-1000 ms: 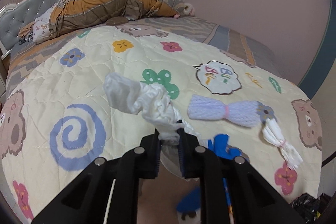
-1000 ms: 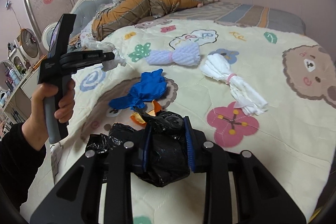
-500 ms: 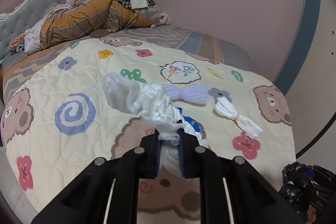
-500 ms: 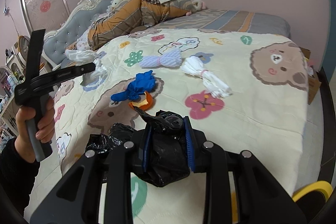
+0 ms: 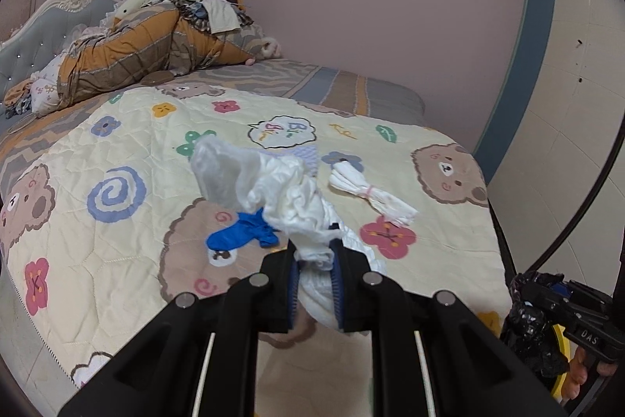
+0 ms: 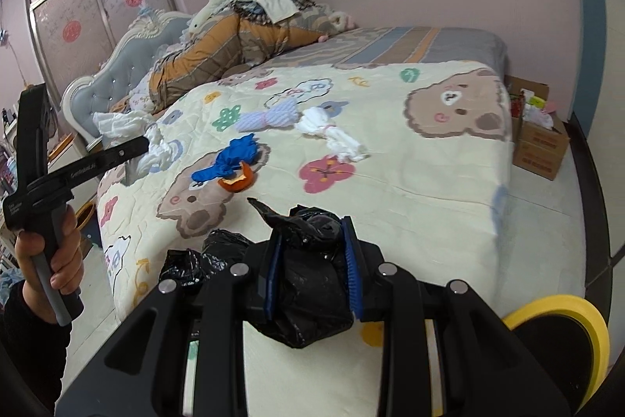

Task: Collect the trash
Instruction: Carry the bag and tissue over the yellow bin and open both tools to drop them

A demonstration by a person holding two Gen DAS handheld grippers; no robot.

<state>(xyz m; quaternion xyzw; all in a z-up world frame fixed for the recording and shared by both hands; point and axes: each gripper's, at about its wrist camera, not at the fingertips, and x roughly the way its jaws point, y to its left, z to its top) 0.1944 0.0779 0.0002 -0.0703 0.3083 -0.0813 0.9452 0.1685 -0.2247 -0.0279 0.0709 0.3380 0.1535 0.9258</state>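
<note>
**Both Tongs Loaded: Handling Notes for the Remaining Trash on the Bed**

Left tongs [image 5: 315, 262]: closed on a crumpled white plastic bag [image 5: 285, 190], pinched low on its bunched neck; the free end stands up above the pads. Right tongs [image 6: 312, 260]: clamped on a wadded black plastic bag [image 6: 308, 284], which fills the gap between the pads. Both loads hang clear of the bed [image 6: 429, 159].

Handling, as judged: both bags are light, soft and slippery film. They compress under the pads and can creep out, so the hold belongs on the thickest gathered part, not a loose flap.

Remaining on the quilt:
- a blue glove-like piece [image 6: 228, 159], limp, touching an orange scrap [image 6: 238, 182];
- a white bundle tied with a pink band [image 6: 332, 133];
- a lilac netted bundle [image 6: 273, 116], also cinched at the middle.

The tied waists offer the firmest grip points on the two bundles. The orange scrap looks thin and is best taken at a raised edge.

A yellow-rimmed bin [image 6: 554, 323] sits on the floor at lower right, the likely drop point.
</note>
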